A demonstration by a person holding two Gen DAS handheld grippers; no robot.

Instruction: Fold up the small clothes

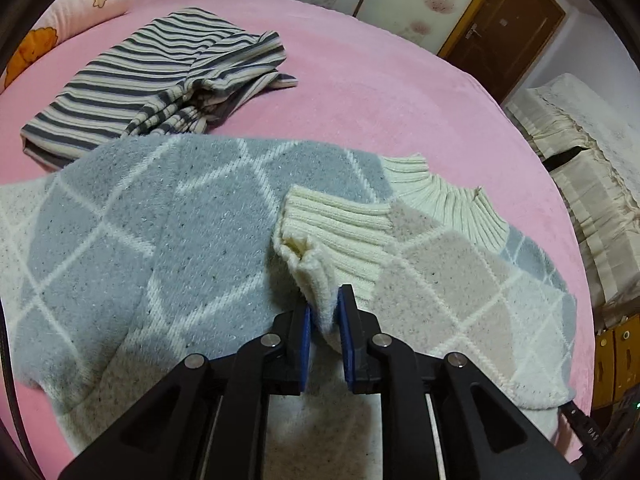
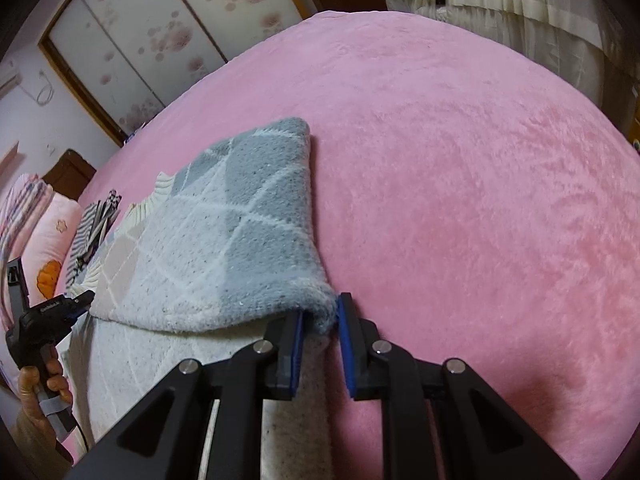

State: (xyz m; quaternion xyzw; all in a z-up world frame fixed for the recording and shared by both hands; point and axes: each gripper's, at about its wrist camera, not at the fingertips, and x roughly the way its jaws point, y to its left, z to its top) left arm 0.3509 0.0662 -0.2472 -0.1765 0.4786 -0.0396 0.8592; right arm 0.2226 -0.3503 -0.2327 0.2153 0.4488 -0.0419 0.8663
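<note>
Left hand-held gripper (image 1: 325, 312) clamping the cream ribbed cuff (image 1: 320, 240) of the argyle sweater (image 1: 160, 240), lower centre of the left wrist view, pads pinching folded knit. Right hand-held gripper (image 2: 320, 318) nipping a grey corner of the same sweater at lower centre of the right wrist view, fabric between nearly closed pads. Sweater lying spread across the pink bed (image 2: 460, 160), sleeve doubled over the body. Handling as soft, fluffy, light knit: draping, stretching readily, unlikely to slip; best held at cuff and hem edges. Both grippers pitching steeply downward toward the bed. Striped garment (image 1: 152, 80) lying folded, upper left, just beyond the sweater.
</note>
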